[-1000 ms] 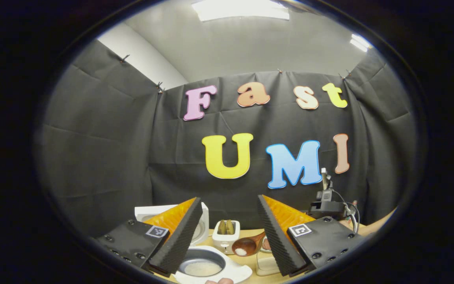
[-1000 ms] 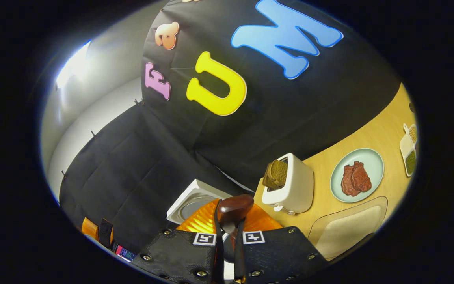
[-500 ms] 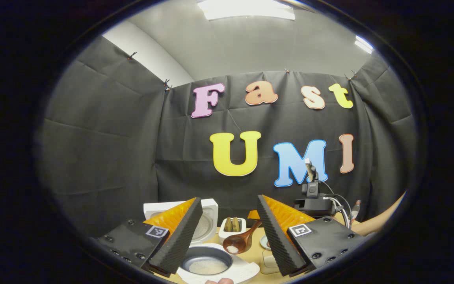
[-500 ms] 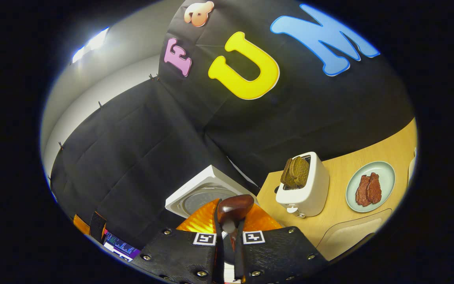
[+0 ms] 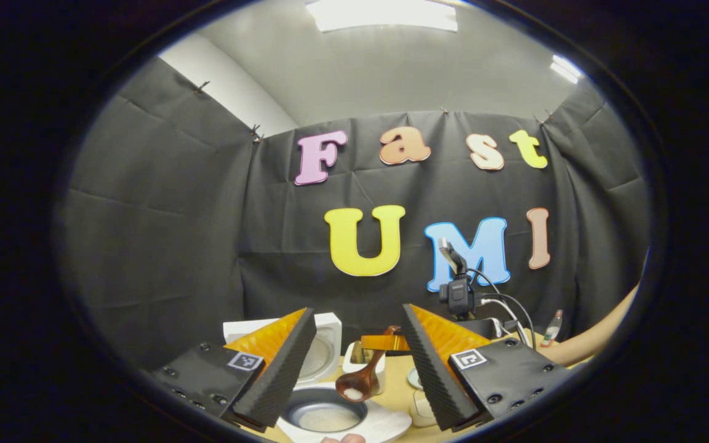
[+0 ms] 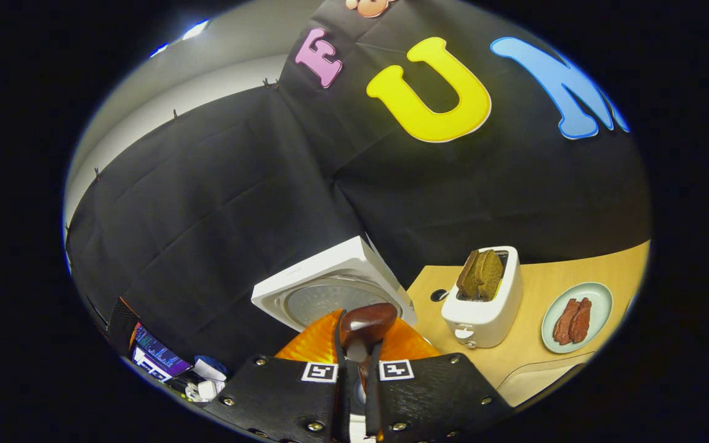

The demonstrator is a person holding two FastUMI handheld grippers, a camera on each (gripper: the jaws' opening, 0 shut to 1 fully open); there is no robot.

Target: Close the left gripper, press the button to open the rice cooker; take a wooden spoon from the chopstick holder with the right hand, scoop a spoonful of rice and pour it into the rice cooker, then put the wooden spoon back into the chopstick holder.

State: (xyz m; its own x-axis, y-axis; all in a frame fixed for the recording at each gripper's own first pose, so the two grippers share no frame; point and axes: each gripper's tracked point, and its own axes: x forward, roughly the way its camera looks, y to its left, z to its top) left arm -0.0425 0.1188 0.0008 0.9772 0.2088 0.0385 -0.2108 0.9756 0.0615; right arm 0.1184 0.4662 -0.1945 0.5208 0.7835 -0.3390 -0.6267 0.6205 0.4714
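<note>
In the left gripper view the white rice cooker stands open, its lid raised and its dark pot holding white rice. The wooden spoon hangs bowl-down just above the pot's right rim with a little rice in it. My right gripper holds it from above. My left gripper stays open in front of the cooker with nothing between its fingers. In the right gripper view my right gripper is shut on the spoon's handle, the spoon's bowl pointing at the raised lid.
A white toaster with bread slices stands right of the cooker on the wooden table. Beside it are a pale green plate of meat and a pale container. A person's arm reaches in from the right.
My right gripper has carried the spoon left and down, from beside the toaster to just over the pot's rim, and has swung toward the cooker's lid. The left gripper has hardly moved.
</note>
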